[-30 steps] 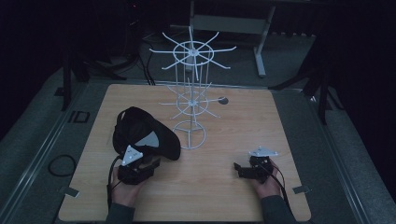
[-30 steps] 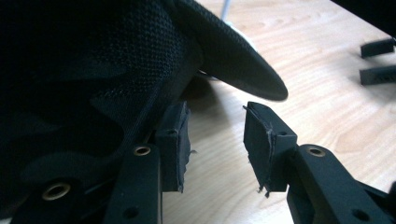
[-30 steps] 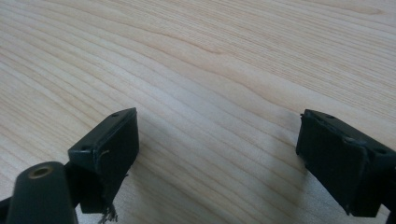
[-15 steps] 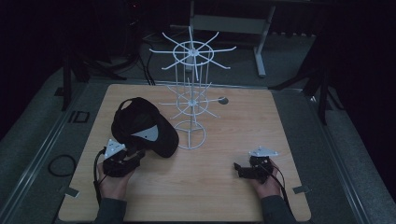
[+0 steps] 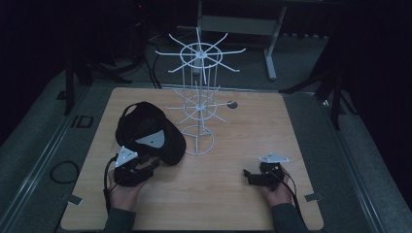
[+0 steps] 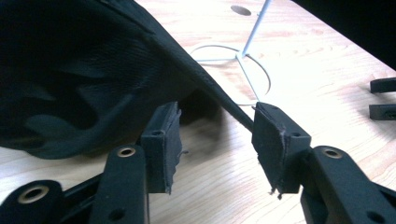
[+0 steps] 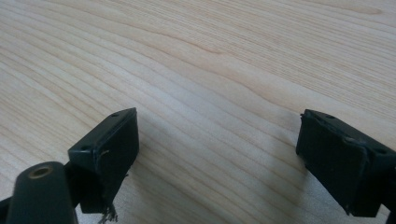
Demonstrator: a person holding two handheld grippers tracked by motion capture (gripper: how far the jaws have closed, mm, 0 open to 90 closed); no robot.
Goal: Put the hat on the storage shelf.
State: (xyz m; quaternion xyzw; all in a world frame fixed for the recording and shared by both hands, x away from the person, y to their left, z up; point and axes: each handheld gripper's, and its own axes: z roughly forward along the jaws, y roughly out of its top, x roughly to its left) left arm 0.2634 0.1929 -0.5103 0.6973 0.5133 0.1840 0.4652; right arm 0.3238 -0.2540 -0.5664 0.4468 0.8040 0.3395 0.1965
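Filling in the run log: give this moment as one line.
left gripper: open, jaws just opening, at black cap brim | right gripper: open, over table | wire rack: upright

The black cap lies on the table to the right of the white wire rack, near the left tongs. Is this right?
Not quite. In the high view the cap lies left of the rack, not right. It is indeed on the table, near the left tongs.

Overhead forward-down view; two close jaw-level views sharing the table.
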